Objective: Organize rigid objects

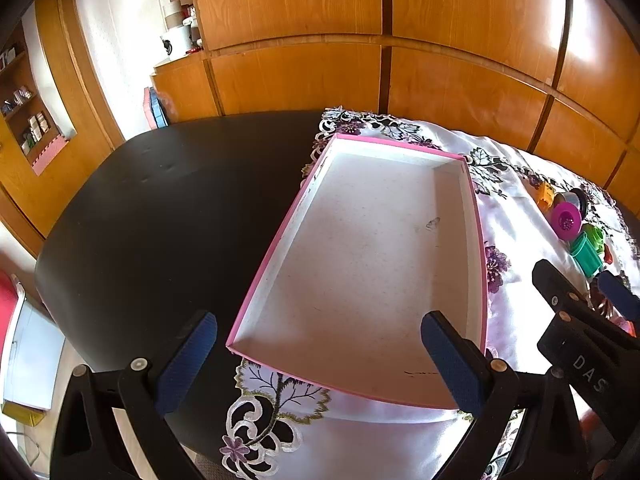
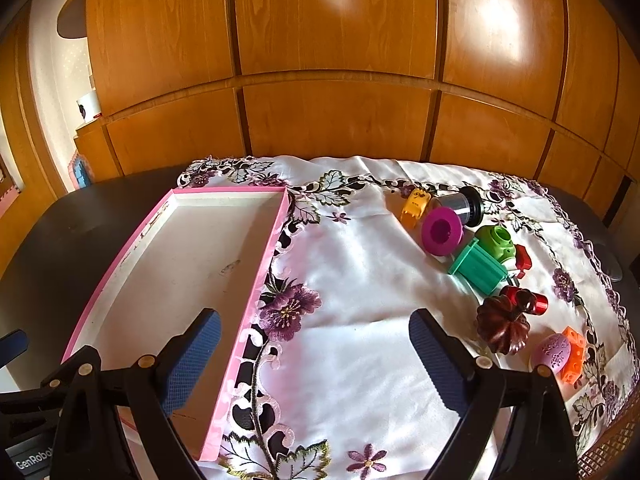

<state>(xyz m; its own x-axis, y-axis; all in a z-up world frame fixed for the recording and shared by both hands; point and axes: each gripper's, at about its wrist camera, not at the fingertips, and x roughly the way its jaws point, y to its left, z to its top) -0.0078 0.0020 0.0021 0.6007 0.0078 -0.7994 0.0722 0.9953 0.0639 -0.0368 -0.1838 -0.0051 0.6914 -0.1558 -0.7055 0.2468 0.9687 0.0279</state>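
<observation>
Dark oval table before glossy wooden cabinet panels, half covered by a satiny white cloth embroidered with purple flowers.

A shallow rectangular pink-edged cardboard box with a speckled white interior lies empty on the cloth's left edge. To its right, well apart, small hard plastic toys cluster: a magenta funnel-shaped cup, a ribbed teal block, a dark brown fluted mould. Left gripper and right gripper hover spread wide, textured blue pads holding nothing.

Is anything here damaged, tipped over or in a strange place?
The pink box has dark scuffs on its white floor. The teal toy and the silver-black cylinder lie on their sides in a loose cluster on the cloth. Nothing is spilled.
</observation>
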